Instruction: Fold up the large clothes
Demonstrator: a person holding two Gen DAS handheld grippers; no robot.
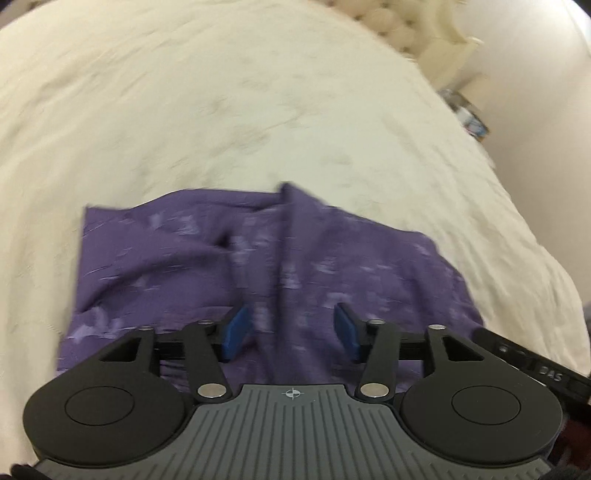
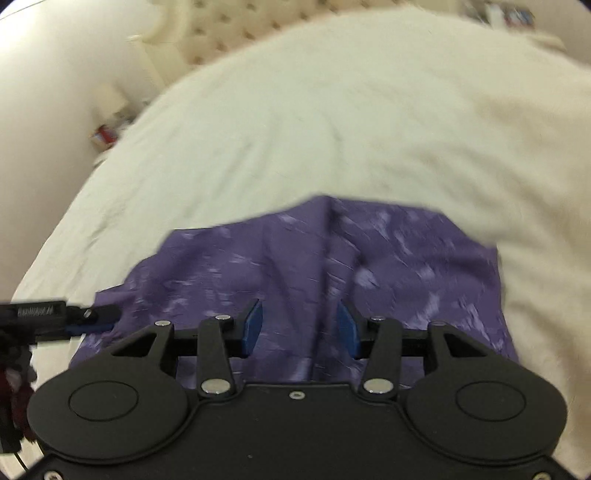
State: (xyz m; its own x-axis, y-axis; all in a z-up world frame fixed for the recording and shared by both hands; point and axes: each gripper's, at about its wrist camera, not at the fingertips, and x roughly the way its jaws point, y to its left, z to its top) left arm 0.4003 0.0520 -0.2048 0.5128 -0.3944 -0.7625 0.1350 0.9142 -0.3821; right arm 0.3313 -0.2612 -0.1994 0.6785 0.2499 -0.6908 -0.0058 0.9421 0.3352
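A purple patterned garment (image 1: 229,258) lies wrinkled and partly folded on a cream bedspread (image 1: 221,92). It also shows in the right wrist view (image 2: 295,266). My left gripper (image 1: 291,328) hovers over the garment's near part, open, with nothing between its blue pads. My right gripper (image 2: 299,326) hovers over the same garment, open and empty. The left gripper's tip (image 2: 92,319) shows at the left edge of the right wrist view, and the right gripper's body (image 1: 535,362) at the right edge of the left wrist view. Both views are motion-blurred.
The bedspread also fills the right wrist view (image 2: 332,110). A tufted cream headboard (image 2: 240,33) stands at the far end. Small items sit on the floor beside the bed (image 1: 469,110), next to a pale wall (image 1: 535,74).
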